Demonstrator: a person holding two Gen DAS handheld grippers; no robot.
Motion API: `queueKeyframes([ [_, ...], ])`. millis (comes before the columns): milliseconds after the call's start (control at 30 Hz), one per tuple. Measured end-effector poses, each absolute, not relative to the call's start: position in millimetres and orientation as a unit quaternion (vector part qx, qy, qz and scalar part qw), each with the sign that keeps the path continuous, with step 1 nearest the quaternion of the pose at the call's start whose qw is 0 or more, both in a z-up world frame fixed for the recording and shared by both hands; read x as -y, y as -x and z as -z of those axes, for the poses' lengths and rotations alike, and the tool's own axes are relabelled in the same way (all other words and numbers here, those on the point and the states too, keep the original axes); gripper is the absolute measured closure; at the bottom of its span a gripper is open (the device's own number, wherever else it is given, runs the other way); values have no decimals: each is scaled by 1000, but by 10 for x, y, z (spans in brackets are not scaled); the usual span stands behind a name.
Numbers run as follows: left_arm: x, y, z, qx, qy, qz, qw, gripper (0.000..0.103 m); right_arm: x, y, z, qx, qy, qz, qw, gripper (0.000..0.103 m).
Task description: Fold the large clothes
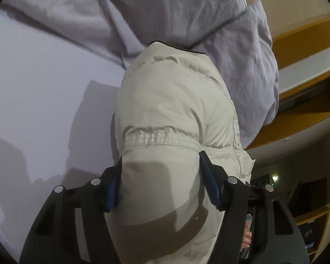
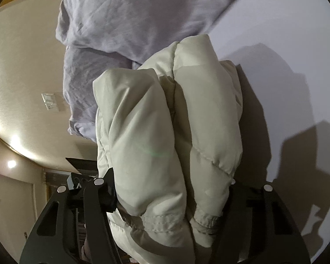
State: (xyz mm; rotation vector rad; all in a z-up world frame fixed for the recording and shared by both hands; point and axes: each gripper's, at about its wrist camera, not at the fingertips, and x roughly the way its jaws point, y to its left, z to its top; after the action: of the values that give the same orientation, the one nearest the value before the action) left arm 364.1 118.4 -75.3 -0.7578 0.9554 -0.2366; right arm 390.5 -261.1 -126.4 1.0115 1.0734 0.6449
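- The jacket point(image 1: 176, 114), a cream puffer, is bunched up and held over the bed point(image 1: 44, 83), its far end near a rumpled lilac duvet point(image 1: 187, 11). It seems lifted clear so that it can be laid out flat for folding.
- The left gripper point(image 1: 159, 180) has its jaws clamped on a thick padded part just below an elastic seam, a grip on the bulk so the slippery shell will not slide out.
- The right gripper point(image 2: 171, 198) has several puffy folds point(image 2: 143, 121) packed between its jaws near an elastic hem. They appear clamped on the jacket, though the right finger is hidden by cloth.
- Two holds on separate parts let the person spread the jacket.
- Beyond the bed are wooden shelves point(image 1: 308, 110) and a beige wall point(image 2: 22, 77).
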Motion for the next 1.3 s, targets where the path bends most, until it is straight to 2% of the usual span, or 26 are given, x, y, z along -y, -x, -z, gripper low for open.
queueKeyframes([
  [267, -1560, -3927, 747, -439, 349, 68, 825, 39, 2197, -4323, 1204, -500, -418, -273, 708, 41],
  [333, -1598, -3959, 780, -442, 350, 63, 824, 36, 2181, -4336, 1177, -509, -400, -253, 719, 32],
  [400, -1590, -3965, 770, -444, 340, 53, 828, 32, 2221, -4329, 1112, -515, -376, -238, 733, 27],
  [633, -1411, -3898, 430, -408, 236, 7, 882, 24, 2358, -4232, 739, -503, -292, -192, 791, 23],
  [767, -1158, -3855, 265, -385, 161, 3, 909, 21, 2247, -4192, 387, -447, -207, -140, 859, 23],
  [800, -1126, -3843, 256, -384, 152, 4, 911, 20, 2190, -4186, 313, -432, -187, -132, 872, 24],
  [833, -1055, -3852, 259, -385, 138, 6, 912, 20, 2134, -4195, 273, -424, -173, -130, 879, 30],
  [933, -879, -3932, 305, -394, 120, 7, 911, 20, 1919, -4210, 190, -405, -130, -137, 894, 40],
  [1200, -712, -3928, 460, -385, 61, -4, 921, 15, 1585, -4267, 477, -416, -40, -130, 899, 55],
  [1300, -692, -3946, 499, -381, 55, 0, 923, 15, 1567, -4285, 625, -420, -27, -125, 898, 56],
])
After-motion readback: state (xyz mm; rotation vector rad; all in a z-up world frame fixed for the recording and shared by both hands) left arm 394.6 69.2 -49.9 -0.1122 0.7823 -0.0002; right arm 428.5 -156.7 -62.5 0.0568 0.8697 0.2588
